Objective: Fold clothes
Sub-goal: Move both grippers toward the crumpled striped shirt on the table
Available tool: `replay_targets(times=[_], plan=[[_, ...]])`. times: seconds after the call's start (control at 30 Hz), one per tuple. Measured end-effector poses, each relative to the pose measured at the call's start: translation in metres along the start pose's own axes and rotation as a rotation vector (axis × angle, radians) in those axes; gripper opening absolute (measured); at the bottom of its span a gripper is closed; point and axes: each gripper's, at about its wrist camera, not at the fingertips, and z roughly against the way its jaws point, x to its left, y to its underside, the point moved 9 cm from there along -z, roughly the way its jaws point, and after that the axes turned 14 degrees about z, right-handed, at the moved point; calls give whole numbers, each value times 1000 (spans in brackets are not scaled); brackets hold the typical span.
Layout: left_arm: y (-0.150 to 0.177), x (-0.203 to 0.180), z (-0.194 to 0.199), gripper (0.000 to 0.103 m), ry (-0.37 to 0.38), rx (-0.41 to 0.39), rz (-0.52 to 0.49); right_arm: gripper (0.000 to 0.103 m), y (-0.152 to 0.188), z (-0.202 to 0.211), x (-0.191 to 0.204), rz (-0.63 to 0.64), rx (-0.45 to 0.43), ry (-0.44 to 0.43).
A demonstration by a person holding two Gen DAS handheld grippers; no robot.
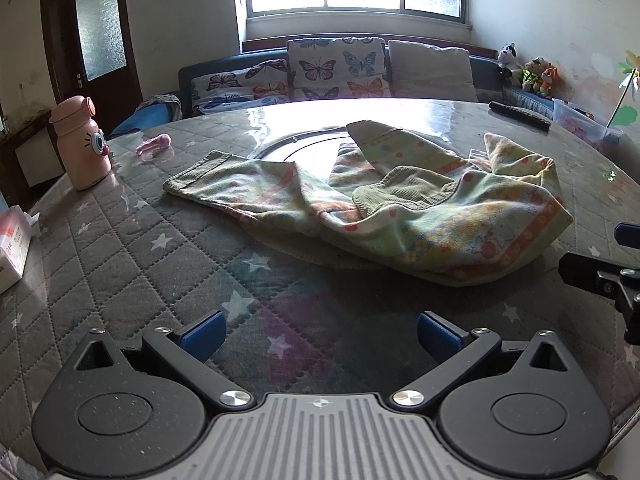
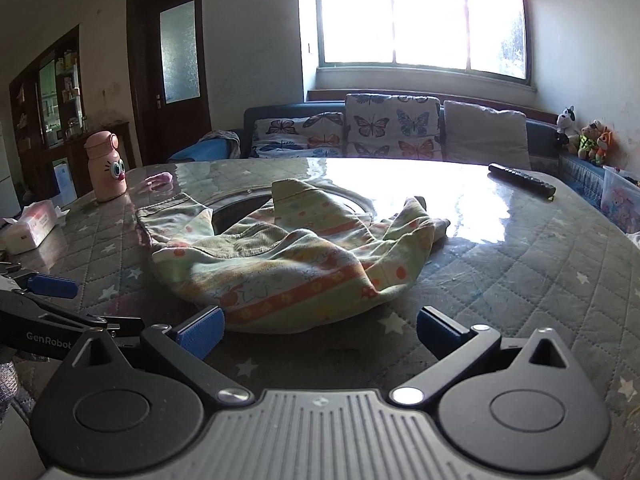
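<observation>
A small pair of pale green patterned trousers (image 1: 384,200) with orange bands lies crumpled on the quilted table (image 1: 132,264); it also shows in the right wrist view (image 2: 288,264). Its ribbed waistband is folded over near the middle and both legs spread toward the far side. My left gripper (image 1: 320,336) is open and empty, a short way in front of the garment. My right gripper (image 2: 320,330) is open and empty, its blue pads just short of the garment's near edge. The right gripper shows at the right edge of the left wrist view (image 1: 612,276).
A pink cartoon bottle (image 1: 82,146) stands at the far left beside a pink hair clip (image 1: 154,146). A tissue pack (image 1: 14,248) lies at the left edge. A black remote (image 1: 520,117) lies at the far right. A sofa with cushions (image 1: 336,70) is behind the table.
</observation>
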Motion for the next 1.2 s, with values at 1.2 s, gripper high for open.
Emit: replay_targets(times=[1.2], plan=[[-6, -1, -10, 103, -8, 14, -9, 103, -3, -14, 4, 14, 35, -19]])
